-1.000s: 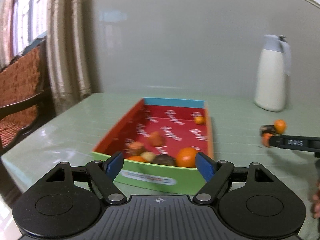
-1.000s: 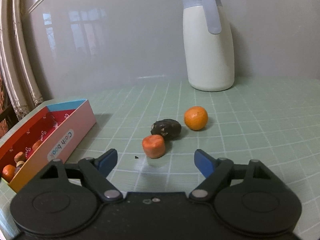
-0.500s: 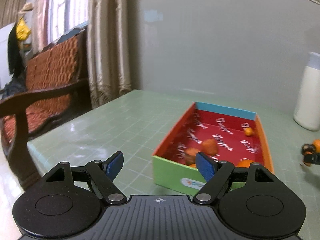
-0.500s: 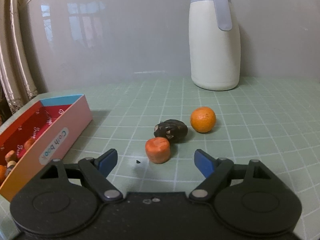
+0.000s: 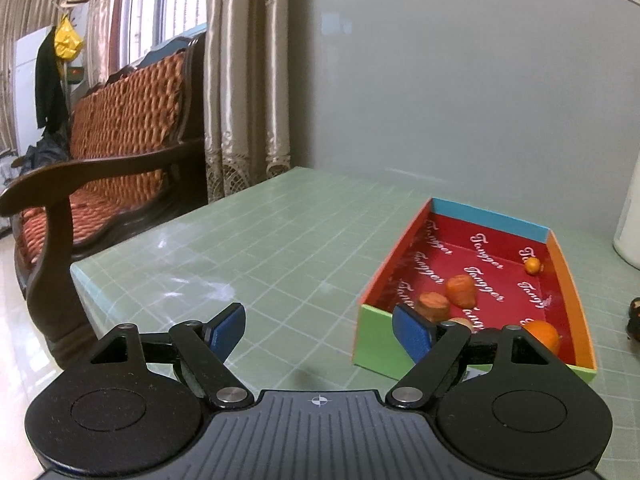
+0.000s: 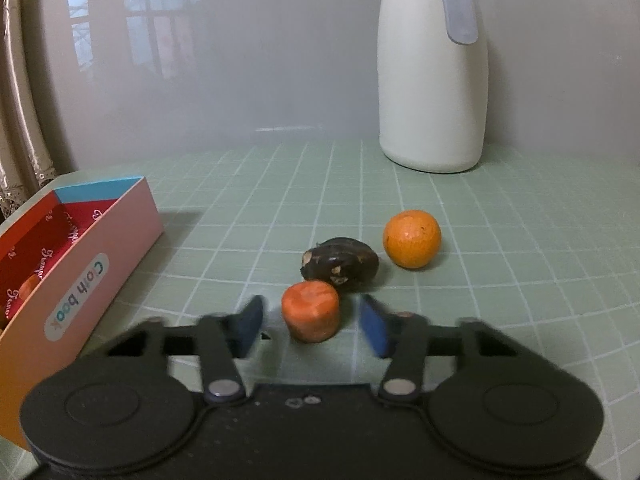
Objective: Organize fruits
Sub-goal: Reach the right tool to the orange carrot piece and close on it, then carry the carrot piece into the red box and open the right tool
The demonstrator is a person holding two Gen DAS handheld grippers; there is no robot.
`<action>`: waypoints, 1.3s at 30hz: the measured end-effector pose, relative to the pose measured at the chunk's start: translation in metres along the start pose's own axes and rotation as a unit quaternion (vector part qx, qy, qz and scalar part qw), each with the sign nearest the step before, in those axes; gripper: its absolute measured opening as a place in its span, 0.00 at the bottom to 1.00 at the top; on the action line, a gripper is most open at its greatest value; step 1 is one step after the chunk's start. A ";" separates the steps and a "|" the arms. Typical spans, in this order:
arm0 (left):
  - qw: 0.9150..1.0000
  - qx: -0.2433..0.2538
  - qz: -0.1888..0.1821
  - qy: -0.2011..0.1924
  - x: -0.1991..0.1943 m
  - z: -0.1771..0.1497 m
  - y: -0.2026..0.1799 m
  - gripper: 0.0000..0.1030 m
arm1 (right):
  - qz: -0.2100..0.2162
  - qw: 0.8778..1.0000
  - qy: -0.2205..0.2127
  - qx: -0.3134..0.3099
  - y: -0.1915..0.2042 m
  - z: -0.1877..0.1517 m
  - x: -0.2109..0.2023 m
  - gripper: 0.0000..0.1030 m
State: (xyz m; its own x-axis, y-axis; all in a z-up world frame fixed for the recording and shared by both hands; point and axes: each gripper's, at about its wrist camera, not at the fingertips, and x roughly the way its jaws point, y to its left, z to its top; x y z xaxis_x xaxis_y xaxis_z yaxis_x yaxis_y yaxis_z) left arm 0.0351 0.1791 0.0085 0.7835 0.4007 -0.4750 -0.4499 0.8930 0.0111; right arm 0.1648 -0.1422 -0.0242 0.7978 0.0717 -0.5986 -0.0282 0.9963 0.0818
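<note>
Fingers of the right claw (image 6: 312, 326) stand apart, straddling an orange chunk (image 6: 310, 311) on the desk (image 6: 520, 240), with a dark fruit (image 6: 341, 265) and an orange (image 6: 412, 238) just beyond. Left claw (image 5: 320, 330) gapes wide and empty over bare desk, the box (image 5: 376, 336) of fruit right of it.

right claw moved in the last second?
Yes. The right claw has advanced toward the orange chunk, which now sits between its blue fingers; the white jug looms larger too.

box (image 6: 100, 248) left of fruits (image 6: 340, 264), jug (image 6: 432, 80) behind
</note>
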 end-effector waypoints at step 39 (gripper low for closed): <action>0.998 -0.051 0.028 0.007 0.004 -0.006 0.058 0.81 | 0.198 0.973 -0.042 -0.109 0.128 0.011 -0.059 0.29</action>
State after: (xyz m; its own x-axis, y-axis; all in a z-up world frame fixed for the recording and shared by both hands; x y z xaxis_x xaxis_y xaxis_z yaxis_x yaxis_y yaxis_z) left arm 0.0096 0.2311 0.0025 0.7497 0.4464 -0.4885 -0.5350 0.8433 -0.0505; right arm 0.1204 -0.0194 0.0302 0.7449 0.4564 -0.4866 -0.4629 0.8788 0.1157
